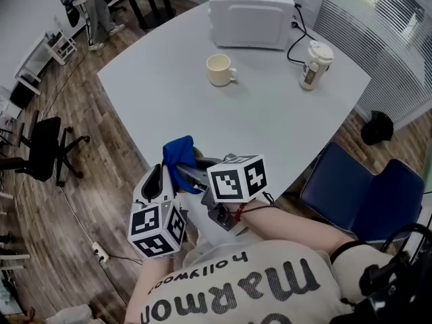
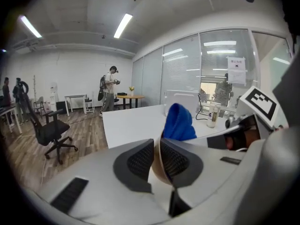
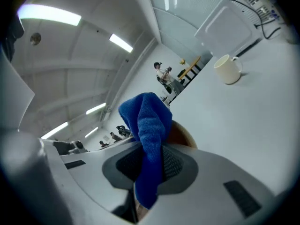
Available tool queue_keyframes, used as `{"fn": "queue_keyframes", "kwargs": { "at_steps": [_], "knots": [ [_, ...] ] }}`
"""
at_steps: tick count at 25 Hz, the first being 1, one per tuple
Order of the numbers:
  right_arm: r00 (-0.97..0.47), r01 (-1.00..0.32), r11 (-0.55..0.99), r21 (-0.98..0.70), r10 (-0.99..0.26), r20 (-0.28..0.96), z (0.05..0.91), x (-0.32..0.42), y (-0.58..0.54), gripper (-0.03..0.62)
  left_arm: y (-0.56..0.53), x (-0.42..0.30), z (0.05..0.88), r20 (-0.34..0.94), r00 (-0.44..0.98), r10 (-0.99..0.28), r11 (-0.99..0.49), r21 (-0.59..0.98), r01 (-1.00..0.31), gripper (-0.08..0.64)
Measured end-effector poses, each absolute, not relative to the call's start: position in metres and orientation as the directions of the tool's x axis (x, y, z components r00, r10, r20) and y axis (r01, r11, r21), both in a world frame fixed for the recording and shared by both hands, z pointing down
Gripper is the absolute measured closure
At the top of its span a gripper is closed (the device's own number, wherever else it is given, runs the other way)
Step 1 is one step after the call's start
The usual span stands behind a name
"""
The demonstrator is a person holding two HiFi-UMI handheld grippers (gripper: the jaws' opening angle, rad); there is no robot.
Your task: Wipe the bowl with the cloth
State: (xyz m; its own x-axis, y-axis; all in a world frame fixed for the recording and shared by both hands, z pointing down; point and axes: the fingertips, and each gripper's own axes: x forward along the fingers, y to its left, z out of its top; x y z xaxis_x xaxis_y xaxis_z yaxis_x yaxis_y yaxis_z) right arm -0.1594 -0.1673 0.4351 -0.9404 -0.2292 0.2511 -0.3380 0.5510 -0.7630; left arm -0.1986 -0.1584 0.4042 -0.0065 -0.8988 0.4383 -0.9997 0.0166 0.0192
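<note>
My right gripper (image 1: 189, 174) (image 3: 150, 161) is shut on a blue cloth (image 1: 179, 150) (image 3: 149, 123); the cloth bunches up above the pads and hangs below them. A tan bowl (image 2: 159, 171) (image 3: 183, 132) sits in my left gripper (image 1: 165, 173) (image 2: 157, 149), whose pads are shut on its thin rim. Both grippers meet just off the near edge of the white table (image 1: 270, 120). The cloth (image 2: 178, 123) rises out of the bowl right behind the left pads. In the head view the bowl is mostly hidden by the grippers and the cloth.
On the table stand a white microwave (image 1: 251, 12) at the back, a cream mug (image 1: 219, 69) and a lidded paper cup (image 1: 314, 65). A blue chair (image 1: 358, 194) is at the right and a black office chair (image 1: 44, 147) at the left on the wooden floor.
</note>
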Motion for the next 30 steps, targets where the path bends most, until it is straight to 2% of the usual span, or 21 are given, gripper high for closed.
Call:
{"fn": "queue_keyframes", "kwargs": {
  "at_steps": [9,14,17,30],
  "knots": [
    [-0.929,-0.33,0.693,-0.641,-0.117,0.351,0.453,-0.171,-0.147,0.528,-0.153,-0.176,0.396,0.41,0.062,-0.91,-0.072,-0.008,-0.997,0.508],
    [-0.864,-0.4,0.795,-0.456,-0.162,0.476,0.476,-0.165,-0.15,0.528,-0.149,-0.176,0.41,0.442,0.053,-0.895,-0.051,0.017,-0.999,0.508],
    [-0.827,-0.443,0.795,-0.414,-0.183,0.532,0.492,-0.159,-0.151,0.528,-0.146,-0.176,0.416,0.455,0.044,-0.889,-0.042,0.016,-0.999,0.508],
    [-0.773,-0.463,0.833,-0.302,-0.213,0.598,0.504,-0.142,-0.157,0.528,-0.135,-0.181,0.432,0.481,0.011,-0.876,0.027,0.072,-0.997,0.509]
  ]
}}
